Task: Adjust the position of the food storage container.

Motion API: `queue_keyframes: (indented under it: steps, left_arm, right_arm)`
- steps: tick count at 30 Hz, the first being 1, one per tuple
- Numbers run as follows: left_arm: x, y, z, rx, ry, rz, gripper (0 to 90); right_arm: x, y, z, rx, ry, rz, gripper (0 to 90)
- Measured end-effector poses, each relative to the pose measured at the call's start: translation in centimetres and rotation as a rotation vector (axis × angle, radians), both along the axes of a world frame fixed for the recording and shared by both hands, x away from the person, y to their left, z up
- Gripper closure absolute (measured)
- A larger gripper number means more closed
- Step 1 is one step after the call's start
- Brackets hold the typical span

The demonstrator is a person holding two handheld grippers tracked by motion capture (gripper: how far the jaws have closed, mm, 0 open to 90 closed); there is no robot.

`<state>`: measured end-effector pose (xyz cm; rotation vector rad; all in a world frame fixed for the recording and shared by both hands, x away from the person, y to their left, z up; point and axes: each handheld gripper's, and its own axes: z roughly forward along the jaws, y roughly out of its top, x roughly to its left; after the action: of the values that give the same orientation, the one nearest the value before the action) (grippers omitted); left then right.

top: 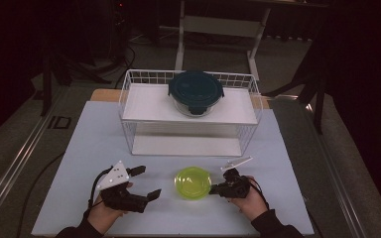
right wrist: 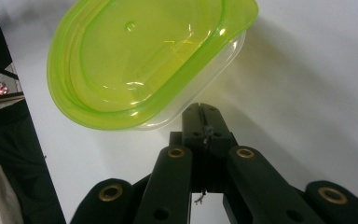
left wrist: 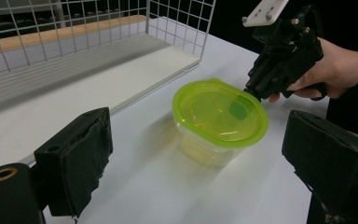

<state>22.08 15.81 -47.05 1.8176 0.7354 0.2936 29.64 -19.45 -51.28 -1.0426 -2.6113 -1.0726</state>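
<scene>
Green-lidded container (top: 192, 182) sits on the white desk (top: 94, 144), between both claws, before the wire rack (top: 129, 99). Right claw (top: 217, 189): jaws closed together, tips at the container's rim. Left claw (top: 146, 182): jaws spread wide, container ahead, apart.

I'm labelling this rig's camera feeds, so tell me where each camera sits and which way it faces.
High view: above the person's side, looking forward and down on the table, wire rack, left gripper and right gripper; both hands show.
Left gripper view: rides the left gripper, facing the green-lidded container; its open jaws show.
Right gripper view: rides the right gripper, tip closed beside the container's rim; its jaws show.
Shared: all three see the container.
</scene>
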Motion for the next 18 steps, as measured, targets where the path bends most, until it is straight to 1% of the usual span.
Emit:
queue_keyframes:
  steps: [6,11,17,18]
  left_arm:
    - [0.0,0.0,0.0,-0.001,-0.001,0.000,8.4]
    - [-0.1,0.0,0.1,-0.003,-0.004,0.001,8.4]
    - [-0.1,0.0,0.1,-0.003,-0.005,0.000,8.4]
    - [-0.1,0.0,0.1,-0.005,-0.005,-0.001,8.4]
  right_arm:
    - [0.2,0.8,-0.1,-0.003,-0.009,0.017,90.0]
    - [0.3,1.4,-0.2,0.003,-0.006,0.021,90.0]
    - [0.3,1.4,-0.2,0.002,-0.009,0.021,90.0]
    - [0.2,1.1,-0.1,-0.002,-0.017,0.018,89.9]
